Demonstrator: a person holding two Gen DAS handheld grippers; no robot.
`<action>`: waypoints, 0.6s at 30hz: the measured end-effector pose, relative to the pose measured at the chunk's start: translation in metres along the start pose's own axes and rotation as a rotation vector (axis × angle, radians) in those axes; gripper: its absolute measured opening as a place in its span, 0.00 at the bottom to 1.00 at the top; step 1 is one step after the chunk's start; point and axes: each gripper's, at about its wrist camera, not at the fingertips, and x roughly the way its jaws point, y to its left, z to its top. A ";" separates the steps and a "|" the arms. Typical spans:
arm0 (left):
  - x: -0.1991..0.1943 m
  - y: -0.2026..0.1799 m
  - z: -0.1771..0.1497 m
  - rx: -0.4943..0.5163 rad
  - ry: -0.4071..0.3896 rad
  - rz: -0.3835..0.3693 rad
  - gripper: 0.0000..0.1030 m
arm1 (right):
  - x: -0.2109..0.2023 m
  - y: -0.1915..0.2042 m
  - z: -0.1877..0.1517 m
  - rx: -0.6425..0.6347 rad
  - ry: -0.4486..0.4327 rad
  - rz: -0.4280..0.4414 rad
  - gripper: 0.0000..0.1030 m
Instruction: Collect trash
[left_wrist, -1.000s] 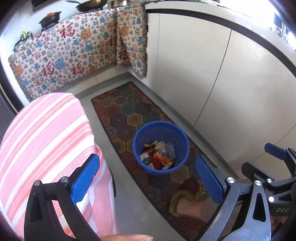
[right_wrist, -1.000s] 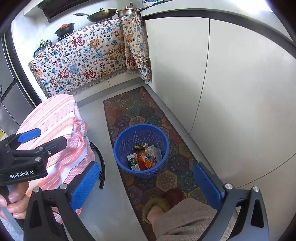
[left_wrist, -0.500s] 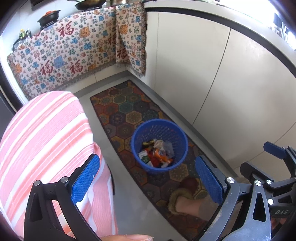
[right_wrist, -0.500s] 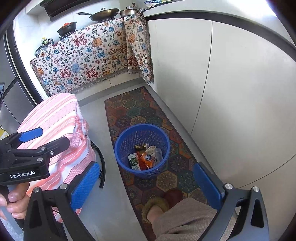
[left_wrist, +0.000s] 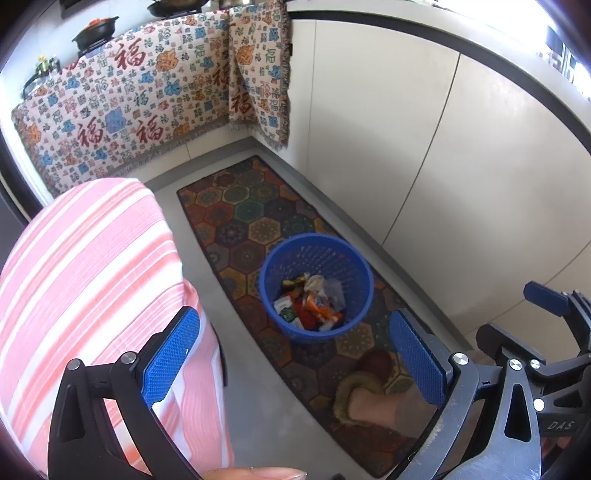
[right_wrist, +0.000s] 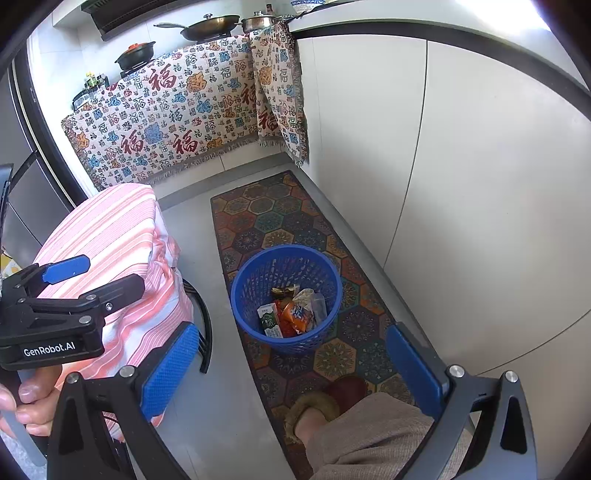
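Observation:
A blue plastic basket (left_wrist: 317, 284) (right_wrist: 286, 295) stands on a patterned floor mat. Inside it lies trash (left_wrist: 310, 301) (right_wrist: 291, 310): snack wrappers, a small green-and-white carton and clear plastic. My left gripper (left_wrist: 295, 362) is open and empty, held high above the floor near the basket. My right gripper (right_wrist: 291, 373) is also open and empty, above the mat in front of the basket. The left gripper's body (right_wrist: 55, 317) shows at the left of the right wrist view, held by a hand (right_wrist: 26, 406).
A chair draped in pink-striped cloth (left_wrist: 92, 280) (right_wrist: 118, 251) stands left of the basket. White cabinet fronts (right_wrist: 461, 184) run along the right. A patterned cloth (right_wrist: 177, 122) hangs over the far counter, with pans on top. The person's slippered foot (right_wrist: 317, 402) rests on the hexagon-patterned mat (right_wrist: 277, 221).
Both views have shifted slightly, the cameras rising and tilting a little. Both grippers stay open; the basket and trash have not moved.

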 end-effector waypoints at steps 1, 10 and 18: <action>0.000 0.000 0.000 0.000 0.001 0.000 0.99 | 0.001 0.000 0.000 0.000 0.001 0.001 1.00; 0.000 0.000 -0.002 -0.002 0.002 -0.005 0.99 | 0.003 -0.001 -0.001 -0.002 0.004 0.006 1.00; -0.001 0.000 -0.004 0.003 0.005 -0.009 0.99 | 0.003 0.000 -0.001 -0.002 0.005 0.010 1.00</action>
